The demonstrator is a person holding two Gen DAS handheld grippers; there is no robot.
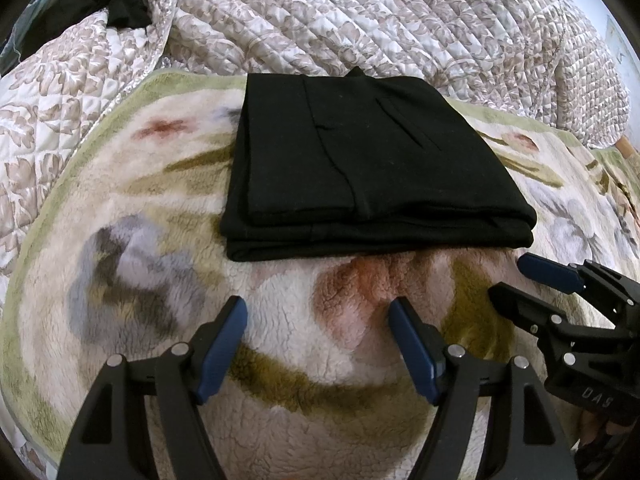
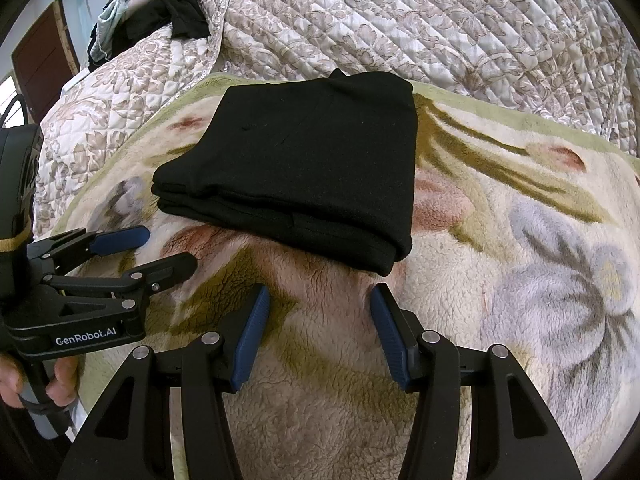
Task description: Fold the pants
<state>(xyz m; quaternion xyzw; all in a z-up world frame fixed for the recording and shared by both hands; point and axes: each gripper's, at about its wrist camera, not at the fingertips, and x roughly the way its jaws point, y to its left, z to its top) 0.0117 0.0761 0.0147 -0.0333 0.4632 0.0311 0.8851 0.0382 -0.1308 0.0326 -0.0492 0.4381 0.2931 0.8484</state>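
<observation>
Above the fleece blanket (image 1: 132,280), the left gripper (image 1: 318,312) hangs with its blue pads spread wide and nothing between them. Just beside it, the right gripper (image 2: 318,300) stands with a narrower gap, also empty. Neither touches the black pants (image 1: 360,160), which lie folded into a neat stacked rectangle on the flowered blanket just ahead of both sets of fingertips. Beyond the pants spreads a quilted bedspread (image 1: 360,20), with dark clothes (image 2: 176,12) heaped at its far left corner.

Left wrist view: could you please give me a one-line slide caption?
Folded black pants rest on a floral fleece blanket; both grippers, left and right, open and empty.
</observation>
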